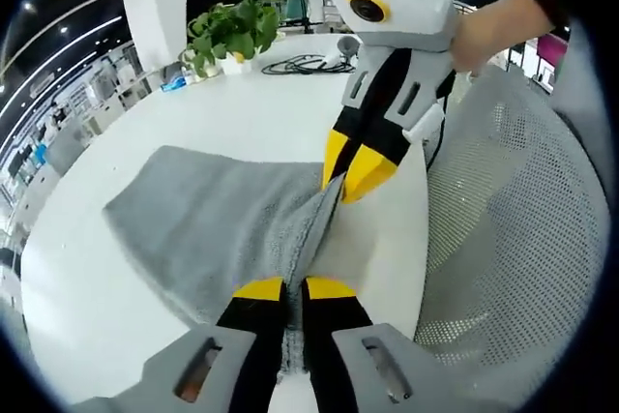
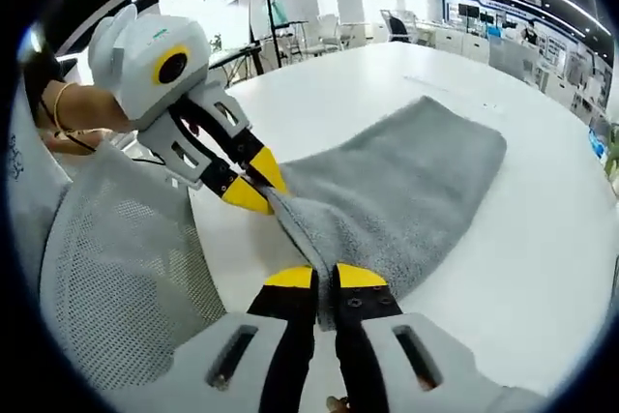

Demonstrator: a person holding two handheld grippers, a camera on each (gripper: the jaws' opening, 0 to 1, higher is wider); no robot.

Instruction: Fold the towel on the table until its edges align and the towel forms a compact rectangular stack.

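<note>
A grey towel [image 1: 213, 229] lies folded over on the round white table [image 1: 242, 108], its near edge lifted at the table's rim. My left gripper [image 1: 293, 289] is shut on one end of that edge. My right gripper [image 1: 350, 173] comes in from above, shut on the same edge a short way along. In the right gripper view the towel [image 2: 406, 181] stretches away to the right, my right gripper [image 2: 327, 278] pinches its near edge, and my left gripper [image 2: 253, 184] pinches it just beyond. The edge is pulled taut between them.
A white mesh chair back [image 1: 513, 210] stands against the table's edge, also seen as the chair [image 2: 116, 268]. A potted plant [image 1: 232, 31] and black cables [image 1: 309, 65] sit at the far side. A person's hand [image 1: 493, 31] holds the right gripper.
</note>
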